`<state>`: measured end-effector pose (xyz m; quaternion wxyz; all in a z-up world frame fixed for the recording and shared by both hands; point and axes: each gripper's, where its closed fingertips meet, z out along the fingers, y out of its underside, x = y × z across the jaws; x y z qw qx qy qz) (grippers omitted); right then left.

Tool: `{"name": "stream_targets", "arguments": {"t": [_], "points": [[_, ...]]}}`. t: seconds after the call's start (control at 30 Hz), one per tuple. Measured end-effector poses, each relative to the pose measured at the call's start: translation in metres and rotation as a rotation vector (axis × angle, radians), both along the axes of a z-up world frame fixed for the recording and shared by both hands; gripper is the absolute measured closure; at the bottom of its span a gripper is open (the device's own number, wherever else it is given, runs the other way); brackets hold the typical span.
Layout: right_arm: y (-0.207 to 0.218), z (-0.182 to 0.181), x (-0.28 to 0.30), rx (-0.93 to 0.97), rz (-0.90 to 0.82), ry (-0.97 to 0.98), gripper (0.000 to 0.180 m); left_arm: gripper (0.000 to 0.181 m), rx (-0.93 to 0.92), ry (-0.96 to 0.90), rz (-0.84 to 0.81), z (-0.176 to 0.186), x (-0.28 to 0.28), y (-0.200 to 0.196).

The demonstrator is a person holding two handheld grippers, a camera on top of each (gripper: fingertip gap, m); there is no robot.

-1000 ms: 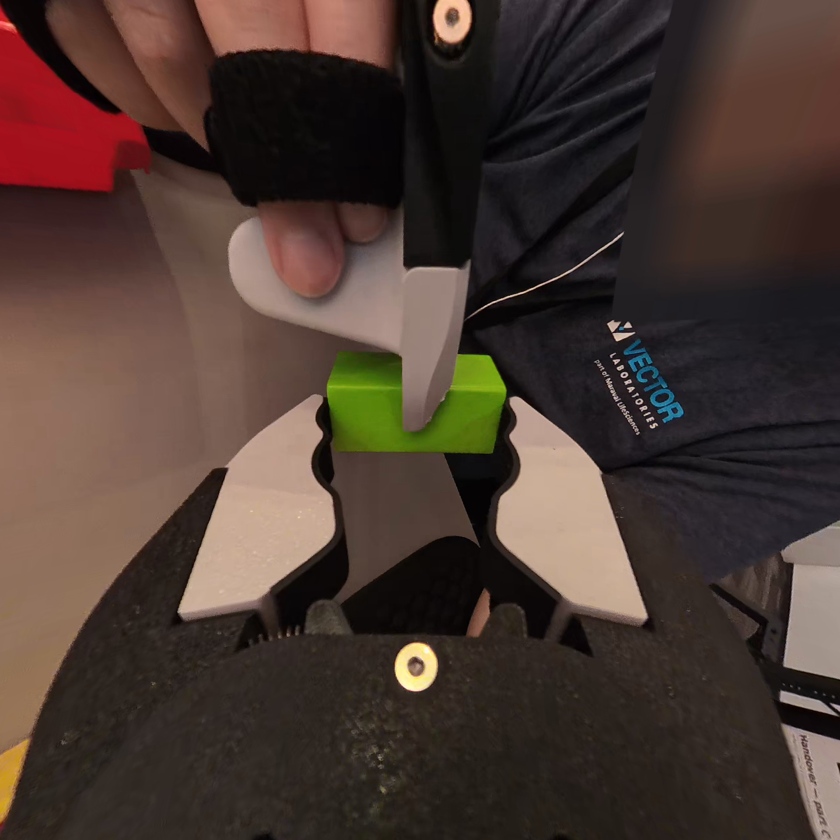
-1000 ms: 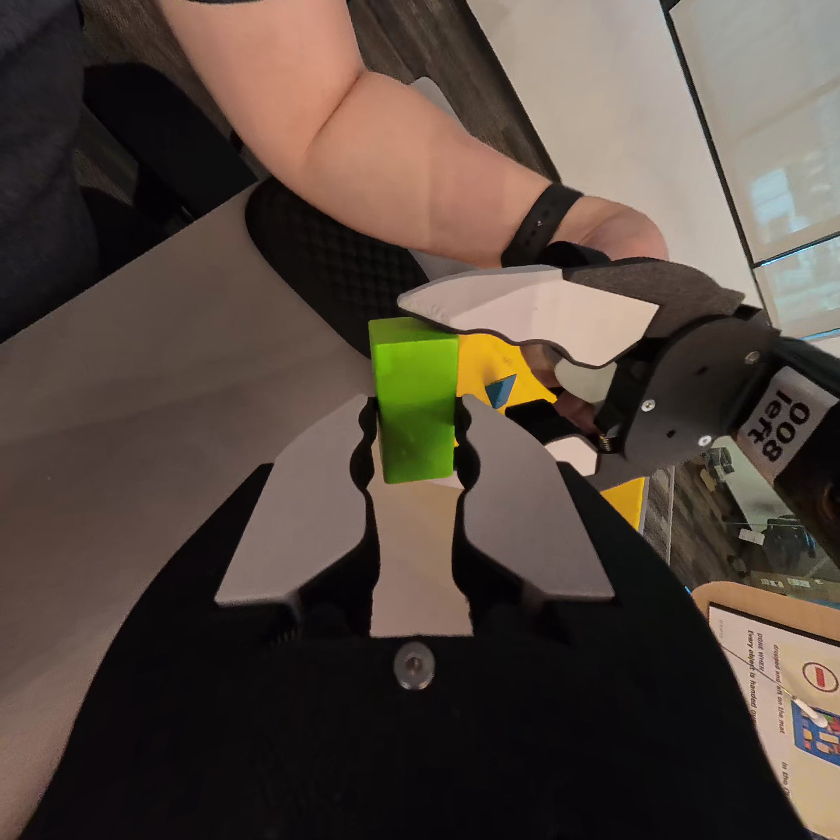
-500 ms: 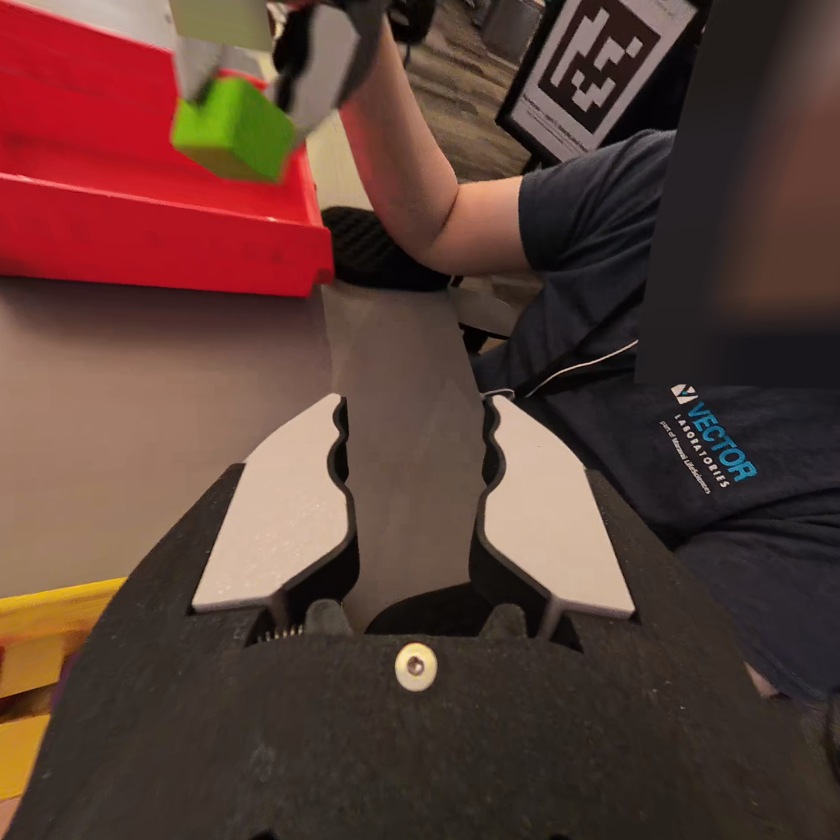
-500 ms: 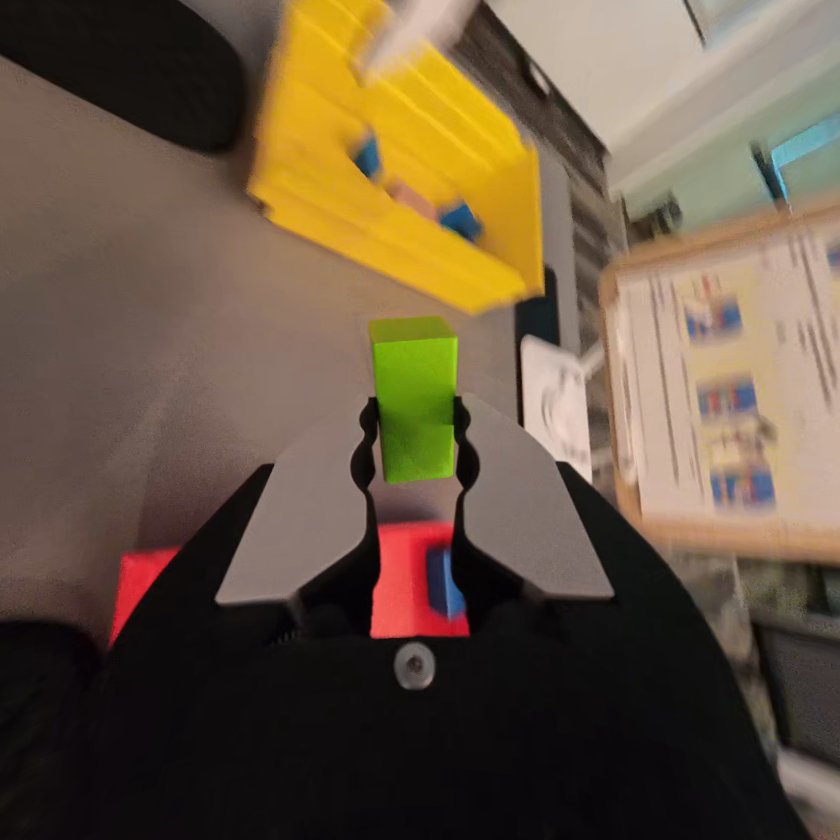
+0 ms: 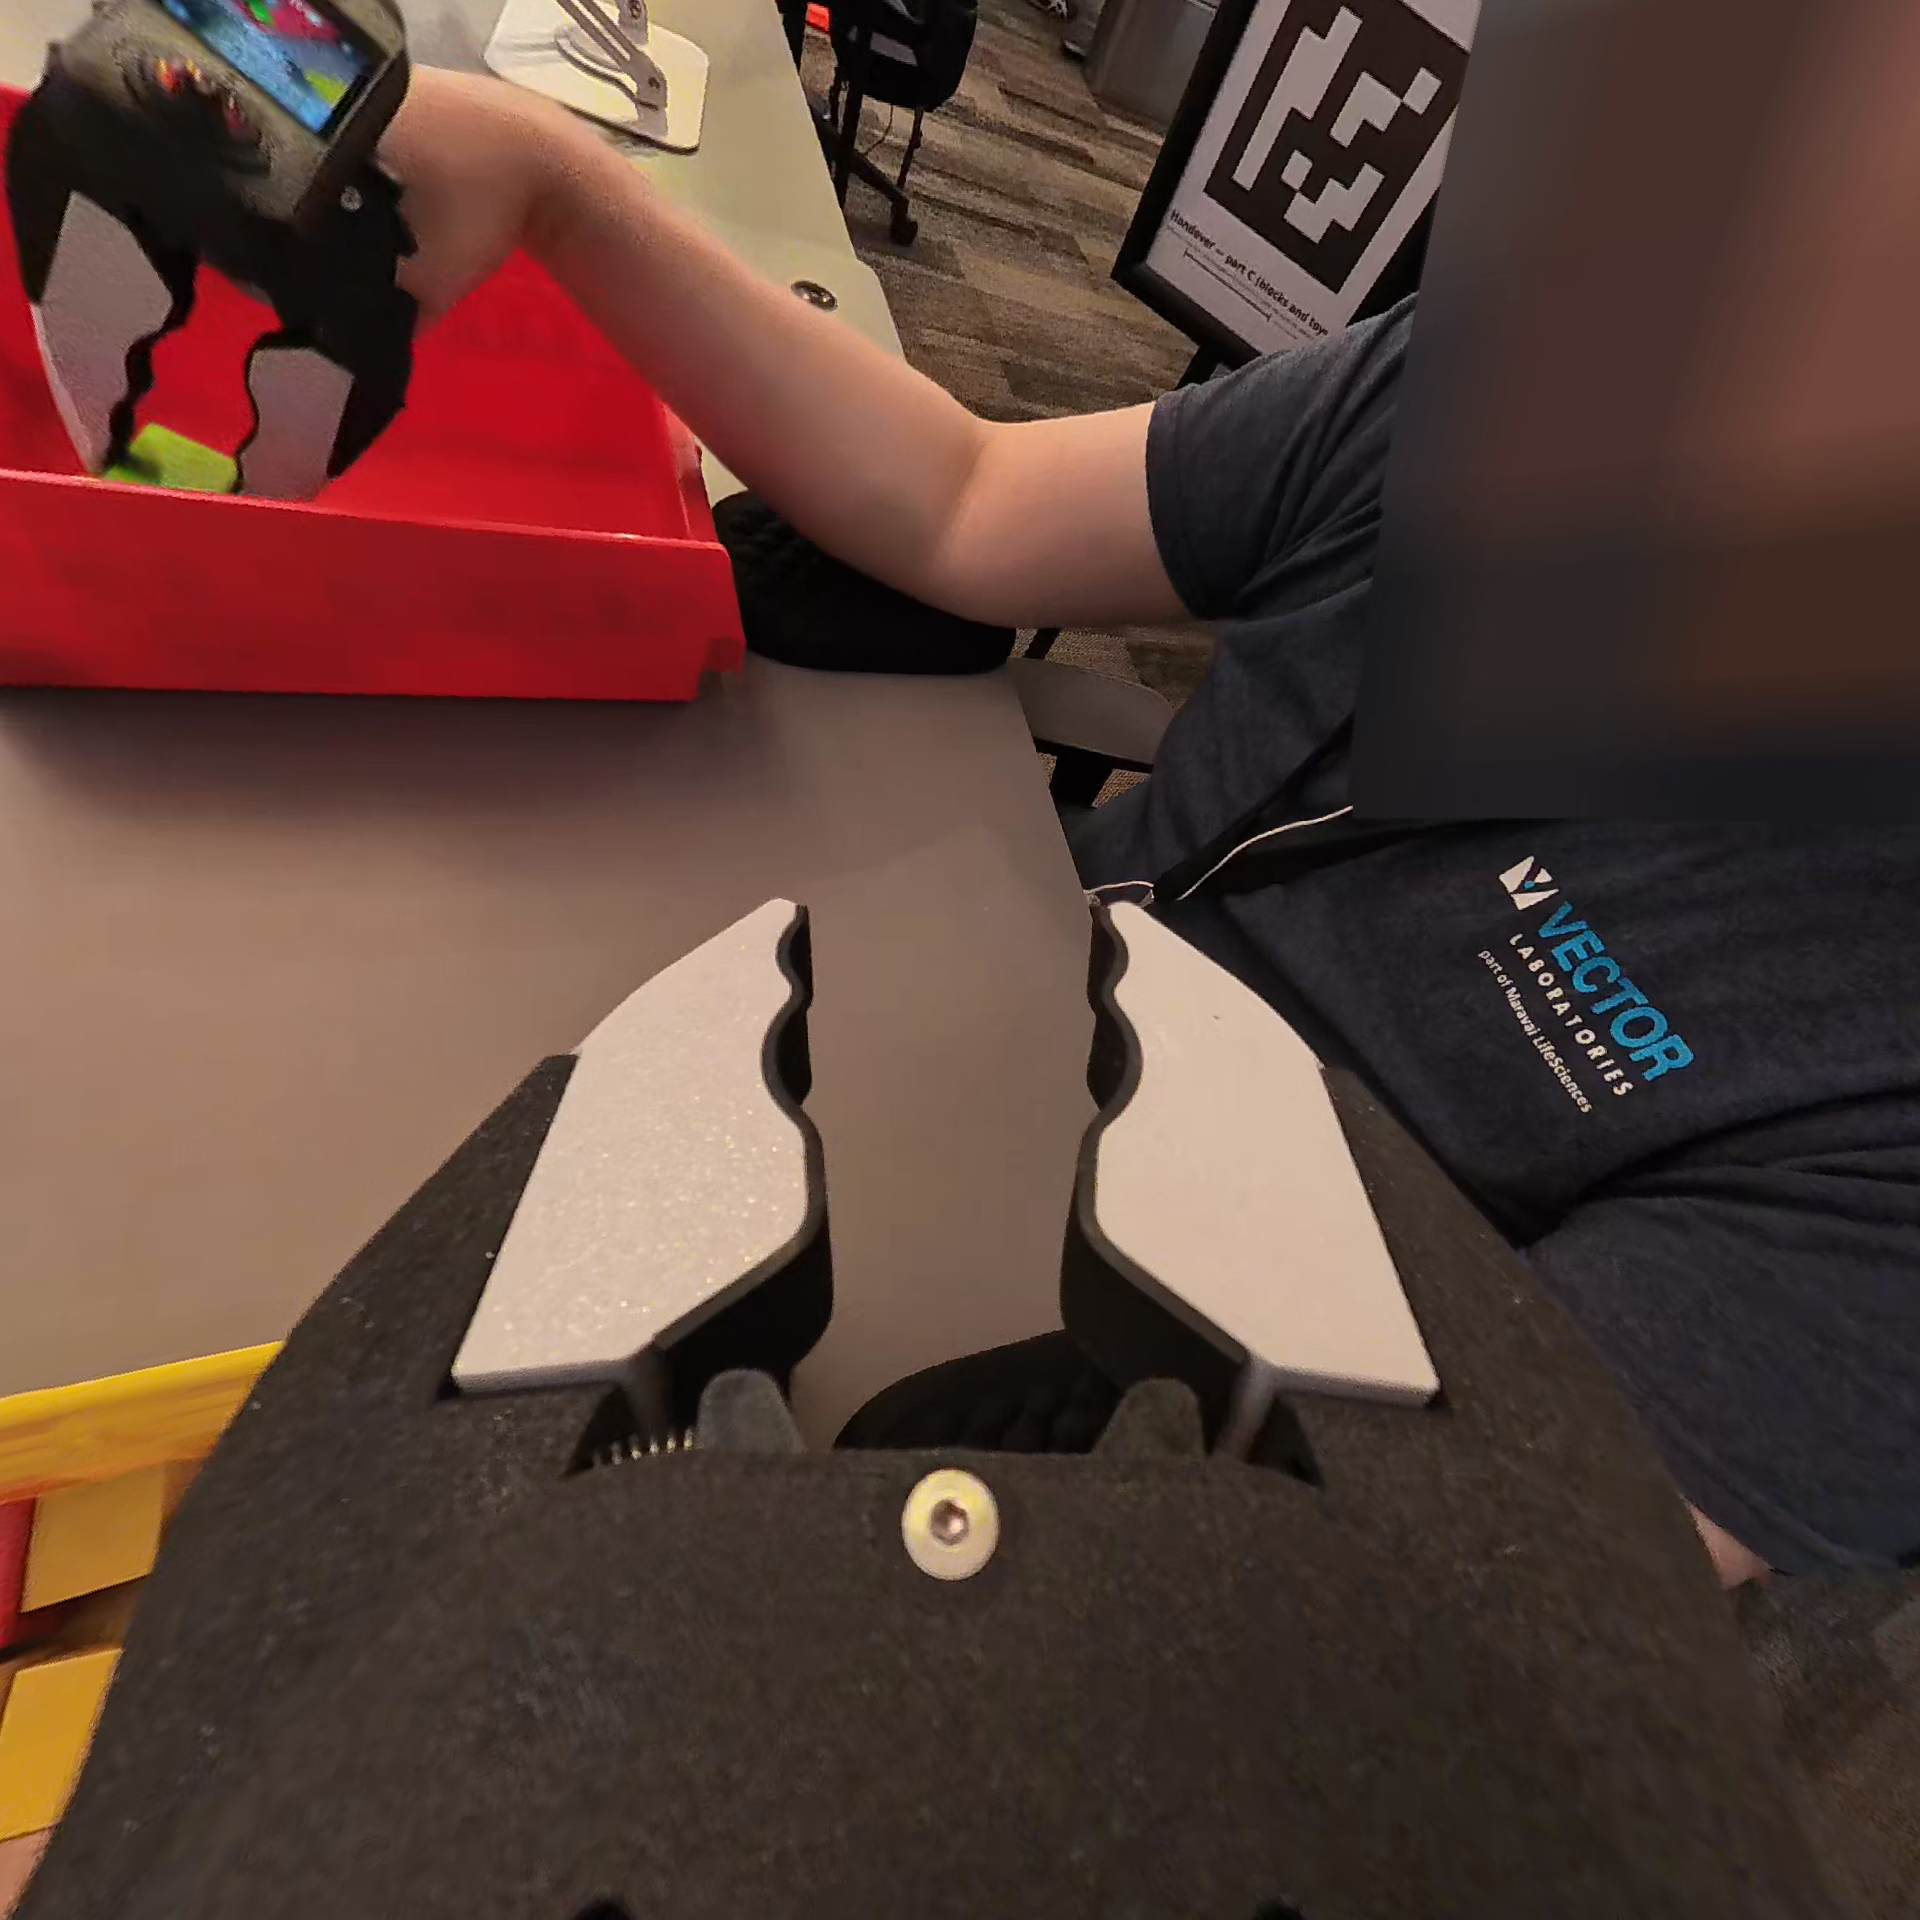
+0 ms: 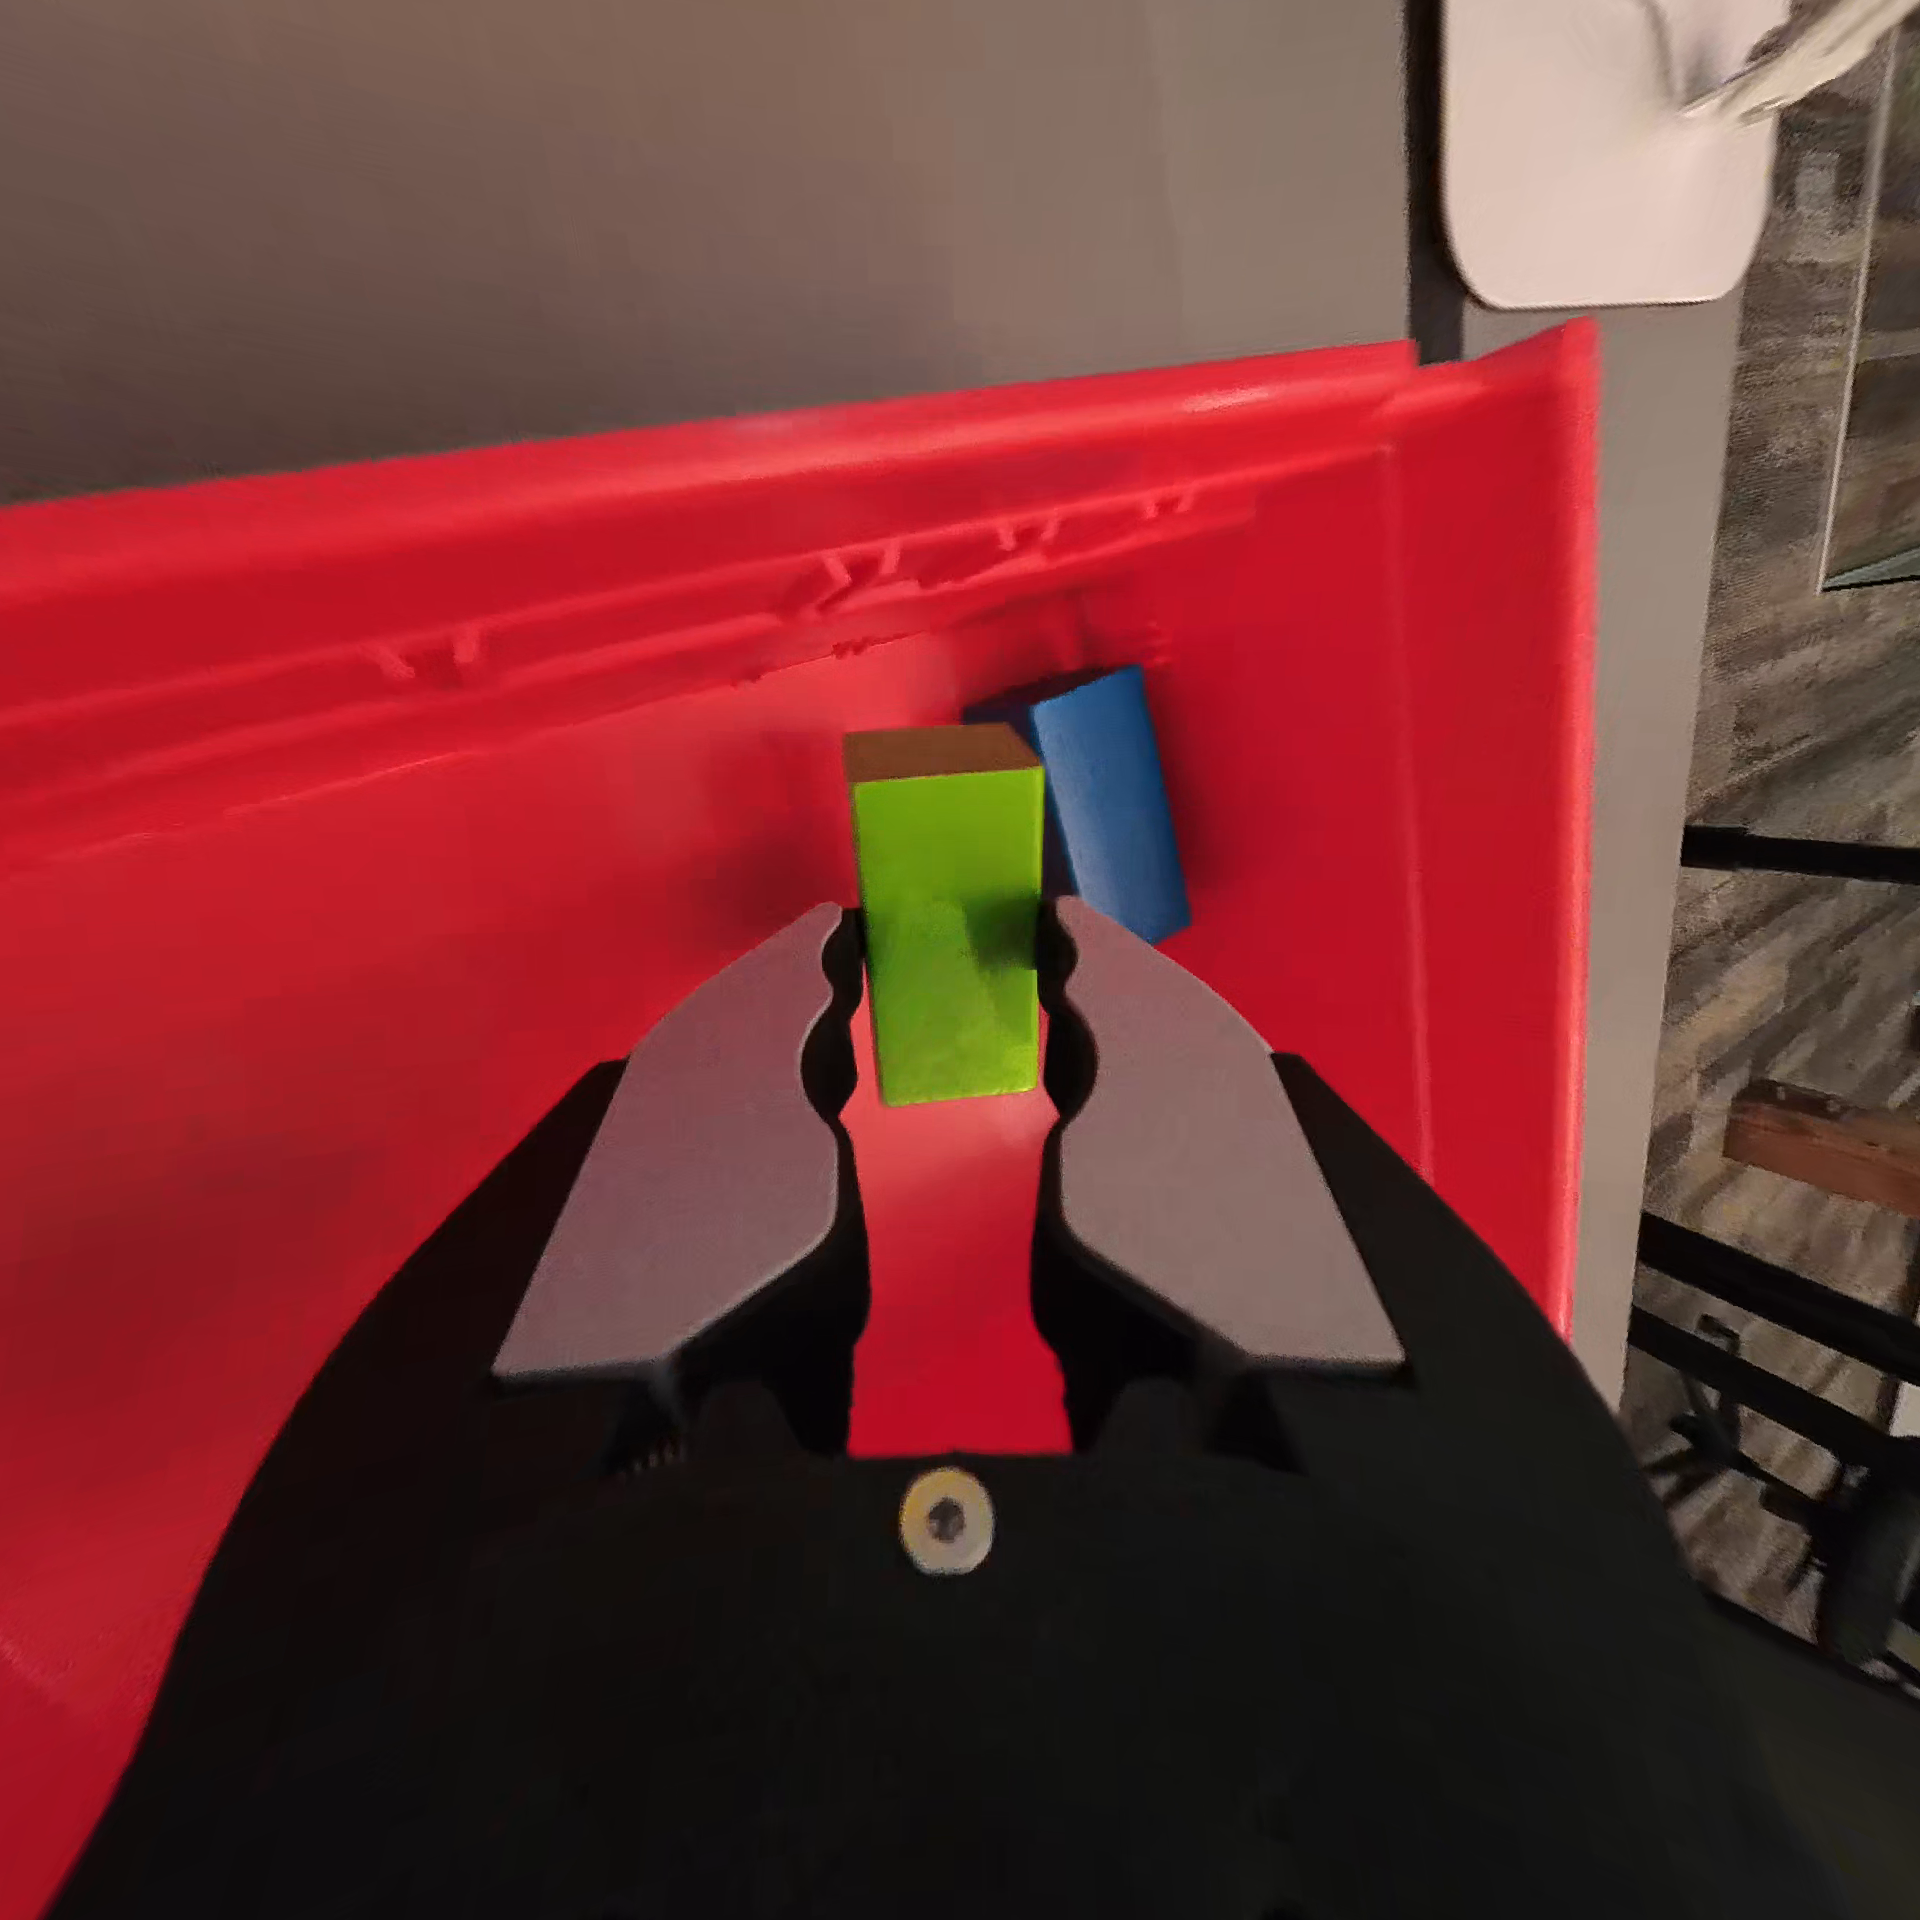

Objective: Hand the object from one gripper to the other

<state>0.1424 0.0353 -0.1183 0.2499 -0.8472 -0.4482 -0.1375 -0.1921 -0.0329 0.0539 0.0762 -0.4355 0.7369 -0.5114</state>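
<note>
Currently: green block at the right gripper, down in the red bin

Right gripper (image 6: pixel 948 935): fingers stand on either side of the green block (image 6: pixel 951 935), at its near half. The right fingertip meets the block's side; a thin dark gap shows at the left fingertip, so whether the grip is firm cannot be told. The block's far end points away from the gripper, toward the floor of the red bin (image 6: pixel 520 935).

Blue block (image 6: pixel 1107 800): lies in the bin just beyond and to the right of the green block, close against it.

Left gripper (image 5: pixel 948 935): fingers apart, nothing between them, over the grey table (image 5: pixel 416 935).

Left wrist view, far left ahead: the right gripper (image 5: pixel 177 457) points down into the red bin (image 5: pixel 416 592), with green showing at its fingertips.

Yellow bin (image 5: pixel 94 1434): at the near left edge, beside the left gripper's body.

Person: bare forearm (image 5: pixel 831 416) reaches out to the right gripper; dark shirt to the right.
</note>
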Motion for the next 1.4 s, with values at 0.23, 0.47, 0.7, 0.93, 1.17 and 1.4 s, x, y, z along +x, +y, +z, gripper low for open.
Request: {"name": "stream_targets", "arguments": {"t": [0.23, 0.47, 0.7, 0.93, 1.17, 1.4], "points": [[0.007, -0.023, 0.004, -0.031, 0.032, -0.112, 0.146, 0.131, -0.004, 0.01, -0.008, 0.0, -0.002, -0.001], [0.012, -0.023, 0.001, -0.005, 0.058, -0.132, 0.146, 0.132, 0.017, 0.007, -0.029, 0.002, -0.005, -0.008], [0.014, -0.023, 0.0, 0.01, 0.067, -0.123, 0.145, 0.132, 0.031, 0.037, -0.042, -0.003, -0.006, -0.012], [0.014, -0.022, 0.004, 0.021, 0.047, -0.098, 0.144, 0.132, 0.014, 0.045, -0.046, -0.003, -0.007, -0.013], [0.015, -0.022, 0.007, 0.033, 0.044, -0.101, 0.144, 0.132, 0.018, 0.068, -0.055, -0.006, -0.007, -0.014], [0.017, -0.022, 0.006, 0.045, 0.051, -0.092, 0.144, 0.132, 0.007, 0.081, -0.055, -0.007, -0.008, -0.014]]}}
